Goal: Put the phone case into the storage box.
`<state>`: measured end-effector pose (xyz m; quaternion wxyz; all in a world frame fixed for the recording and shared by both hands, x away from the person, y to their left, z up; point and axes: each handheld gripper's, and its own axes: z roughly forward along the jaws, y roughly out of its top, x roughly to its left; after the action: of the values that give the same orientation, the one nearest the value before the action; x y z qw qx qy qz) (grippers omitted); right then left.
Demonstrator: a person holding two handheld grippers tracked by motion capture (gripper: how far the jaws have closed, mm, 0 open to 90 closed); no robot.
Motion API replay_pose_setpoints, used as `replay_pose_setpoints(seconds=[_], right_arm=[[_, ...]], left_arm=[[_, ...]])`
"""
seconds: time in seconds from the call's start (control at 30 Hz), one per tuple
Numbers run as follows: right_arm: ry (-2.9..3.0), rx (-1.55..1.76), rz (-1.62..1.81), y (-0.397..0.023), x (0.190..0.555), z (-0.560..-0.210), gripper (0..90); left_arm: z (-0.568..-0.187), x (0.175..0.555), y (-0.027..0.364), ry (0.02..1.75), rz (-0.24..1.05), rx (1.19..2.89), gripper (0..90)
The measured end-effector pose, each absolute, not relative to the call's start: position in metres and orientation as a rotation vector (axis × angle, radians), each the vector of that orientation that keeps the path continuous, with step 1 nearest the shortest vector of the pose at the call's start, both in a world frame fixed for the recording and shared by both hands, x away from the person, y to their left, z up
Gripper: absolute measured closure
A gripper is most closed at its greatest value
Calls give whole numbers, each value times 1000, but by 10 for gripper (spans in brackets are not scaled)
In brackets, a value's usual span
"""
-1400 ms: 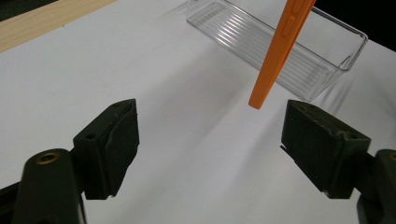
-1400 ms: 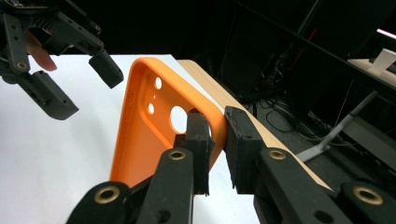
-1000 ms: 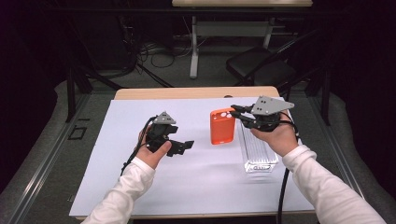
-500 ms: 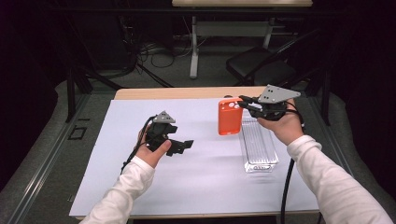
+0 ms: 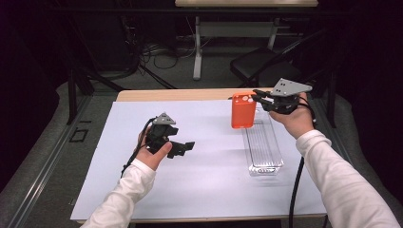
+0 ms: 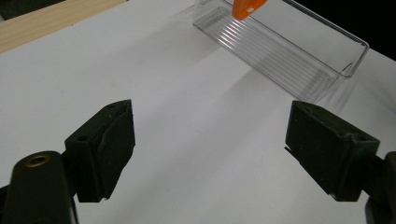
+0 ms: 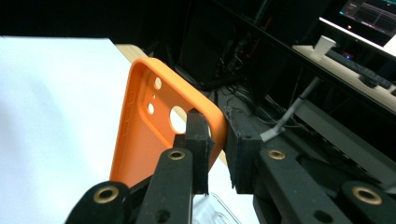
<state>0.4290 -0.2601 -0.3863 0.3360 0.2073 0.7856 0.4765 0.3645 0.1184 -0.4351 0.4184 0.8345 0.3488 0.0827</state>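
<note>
While the right gripper (image 5: pixel 259 97) is pinching the top edge of the orange phone case (image 5: pixel 243 110), the high view is showing the case hanging upright above the far end of the clear tray (image 5: pixel 263 147), with its lower edge near the tray's rim. To the left of the tray, well apart from it, the left gripper (image 5: pixel 186 146) is hovering over the white sheet (image 5: pixel 209 180) with nothing in it.

In the left gripper view, that gripper's pads (image 6: pixel 112 149) are standing wide apart around bare sheet, and the tray (image 6: pixel 299 51) is lying beyond them with a corner of the case (image 6: pixel 247 7) dipping toward its far end.

In the right gripper view, the jaws are clamping the rim of the case (image 7: pixel 154 126) beside its camera cut-outs, a detail the high view is not resolving. The case is probably light, thin and somewhat flexible, so the stiffer rim looks like the best place to hold it; its smooth surface could be letting it swing or slip.
</note>
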Motion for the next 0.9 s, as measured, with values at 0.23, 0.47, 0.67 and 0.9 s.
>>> replay_pose_setpoints(seconds=[0.23,0.47,0.67,0.9], right_arm=[[2025,582,1209,-275,437,-389,807],[2016,593,1154,-289,444,-391,807],[2000,600,1118,-295,451,-396,807],[1977,590,1089,-294,460,-406,807]], left_arm=[[-436,365,120,880,215,2089,162],[-436,365,119,883,214,2084,162],[-436,365,119,886,213,2082,162],[-437,366,119,889,216,2087,162]])
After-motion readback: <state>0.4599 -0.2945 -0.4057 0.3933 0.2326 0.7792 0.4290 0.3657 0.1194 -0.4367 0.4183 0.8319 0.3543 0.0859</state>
